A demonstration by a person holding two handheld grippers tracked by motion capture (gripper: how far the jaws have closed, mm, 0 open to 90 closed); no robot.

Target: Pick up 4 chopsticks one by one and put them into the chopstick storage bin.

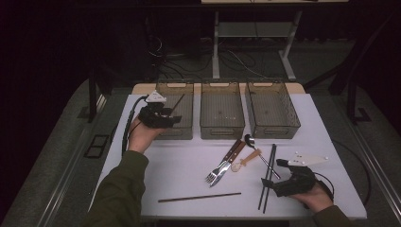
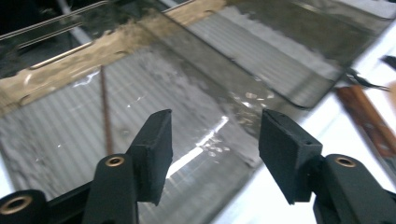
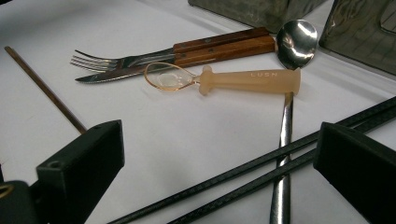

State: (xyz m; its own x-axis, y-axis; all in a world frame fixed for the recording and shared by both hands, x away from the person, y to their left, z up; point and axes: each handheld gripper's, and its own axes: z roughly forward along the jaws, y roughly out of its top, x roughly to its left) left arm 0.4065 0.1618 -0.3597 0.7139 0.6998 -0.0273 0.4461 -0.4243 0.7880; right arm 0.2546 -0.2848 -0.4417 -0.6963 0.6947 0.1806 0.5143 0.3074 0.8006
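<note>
My left gripper (image 1: 177, 118) hangs over the near end of the left clear bin (image 1: 182, 133), jaws open with nothing between them (image 2: 215, 126). A brown chopstick (image 1: 178, 101) lies inside that bin (image 2: 105, 107). My right gripper (image 1: 273, 172) rests low at the table's right front, jaws open (image 3: 217, 130). A pair of black chopsticks (image 1: 271, 161) lies on the table and runs across the gap between its jaws (image 3: 261, 163); the pads do not press on them. A metal spoon's handle (image 3: 282, 154) passes under them.
Two more clear bins, middle (image 1: 222, 128) and right (image 1: 273, 128), stand at the back. Mid-table lie a wooden-handled fork and knife (image 1: 222, 168), a translucent orange spoon (image 1: 246, 161) and the metal spoon's bowl (image 1: 249, 139). A second brown chopstick (image 1: 198, 197) lies near the front edge.
</note>
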